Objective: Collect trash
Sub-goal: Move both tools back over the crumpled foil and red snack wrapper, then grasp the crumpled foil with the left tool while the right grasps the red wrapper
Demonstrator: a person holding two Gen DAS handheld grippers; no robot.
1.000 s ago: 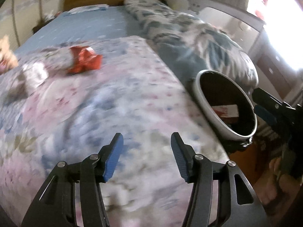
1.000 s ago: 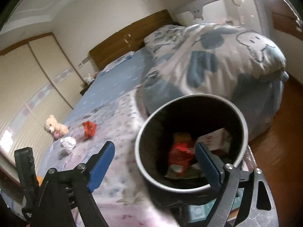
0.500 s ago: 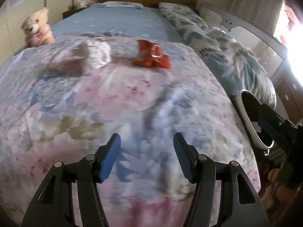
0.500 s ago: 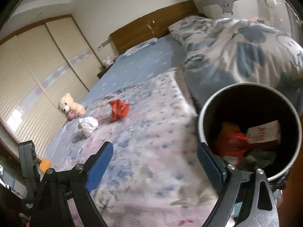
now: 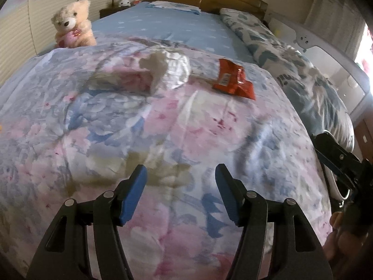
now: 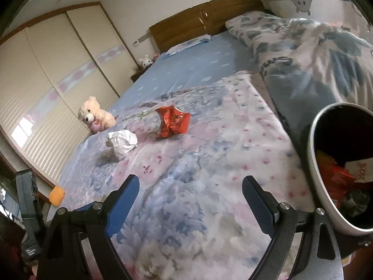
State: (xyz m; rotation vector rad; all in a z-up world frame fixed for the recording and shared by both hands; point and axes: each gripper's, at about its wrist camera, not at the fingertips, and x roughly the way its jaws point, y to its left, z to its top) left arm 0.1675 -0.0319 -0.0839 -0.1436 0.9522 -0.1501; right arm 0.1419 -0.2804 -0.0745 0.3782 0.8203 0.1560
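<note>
Closest in, the left tool [image 5: 179, 192] hangs over the flowery quilt [image 5: 186, 140] with nothing between its blue pads. Its jaws are apart and opening a bit more. The right tool [image 6: 190, 200] is wide apart too and holds nothing. It hangs over the same quilt on the bed.

Just to the right, at the edge of the bed, is the bin [image 6: 313, 163]. It already has red and white trash inside.

Further up the quilt lie two bits of trash. One is a white paper ball [image 6: 122, 143]. The other is a red wrapper [image 6: 172, 122], just beside the ball but not touching it. Both are well away from the tools.

Both look very light and crinkly. The wrapper is shiny, so it may slip. I think a raised, folded edge is the best place to pinch it. The paper ball is soft and will squash, so a grab across its middle should work. The quilt is soft, so a tool pushed down hard could grab cloth as well.

At the far side sits a teddy [image 6: 95, 117]. It is not trash.
</note>
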